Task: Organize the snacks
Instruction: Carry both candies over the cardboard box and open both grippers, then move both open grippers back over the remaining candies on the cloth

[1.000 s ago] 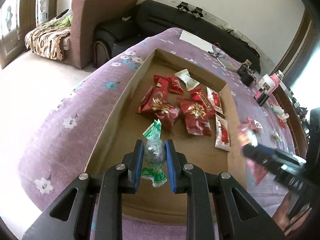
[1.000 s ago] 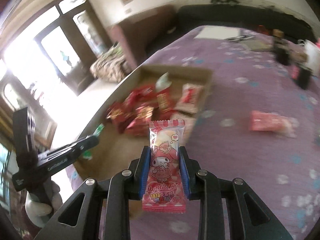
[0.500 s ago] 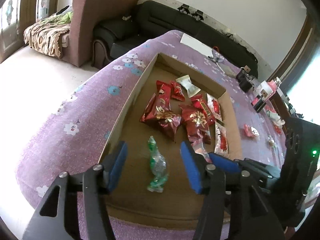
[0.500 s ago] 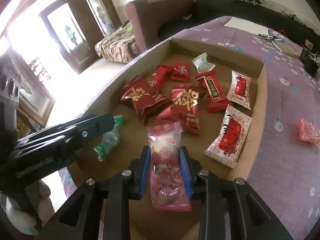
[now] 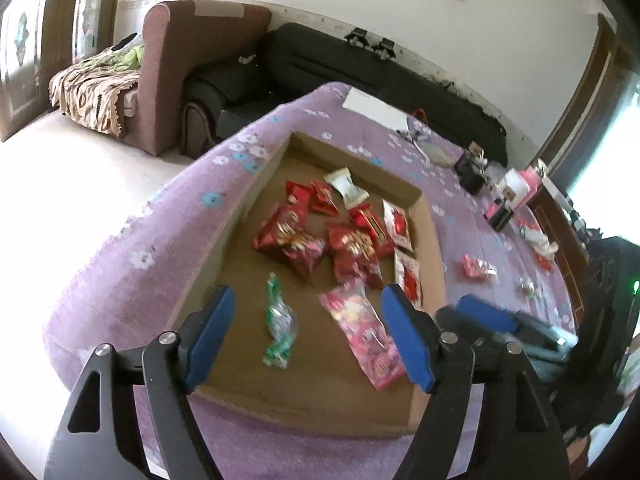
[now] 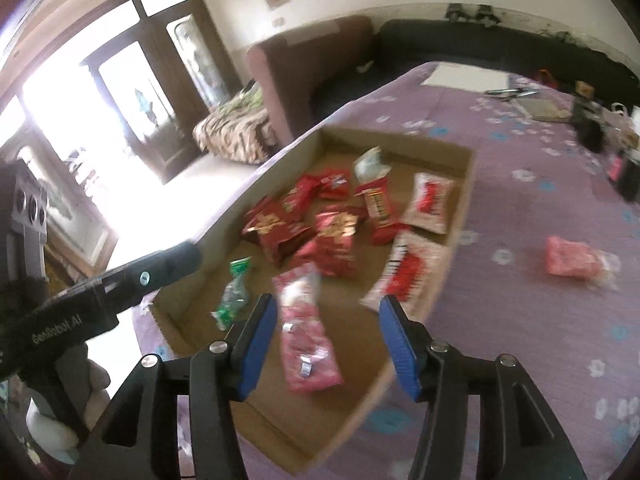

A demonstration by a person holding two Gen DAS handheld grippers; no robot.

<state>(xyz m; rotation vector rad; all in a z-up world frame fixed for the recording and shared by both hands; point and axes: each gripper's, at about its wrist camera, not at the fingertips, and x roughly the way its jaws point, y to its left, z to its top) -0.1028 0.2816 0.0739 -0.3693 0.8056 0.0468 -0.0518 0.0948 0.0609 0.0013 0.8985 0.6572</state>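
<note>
A shallow cardboard tray (image 5: 256, 184) (image 6: 400, 142) on the purple cloth holds a pile of red snack packets (image 5: 320, 236) (image 6: 320, 232). A green-wrapped candy (image 5: 280, 324) (image 6: 234, 296) lies on the tray floor near the front. My left gripper (image 5: 308, 312) hovers above it with its jaws opening and nothing between the pads. A pink cartoon packet (image 5: 368, 336) (image 6: 306, 332) lies flat beside the candy. My right gripper (image 6: 328, 316) is over it, jaws opening, and the pads do not touch it.
A loose pink snack (image 5: 476, 268) (image 6: 576, 260) lies on the flowered tablecloth (image 5: 120, 248) right of the tray. Black clips, small bottles and a white sheet (image 5: 376, 110) sit at the table's far end. A brown armchair (image 5: 192, 64) and a dark sofa stand beyond.
Both grippers opened and let go: the green candy and the pink packet now lie in the tray. The right gripper came over the tray from the right; the left rose a little.
</note>
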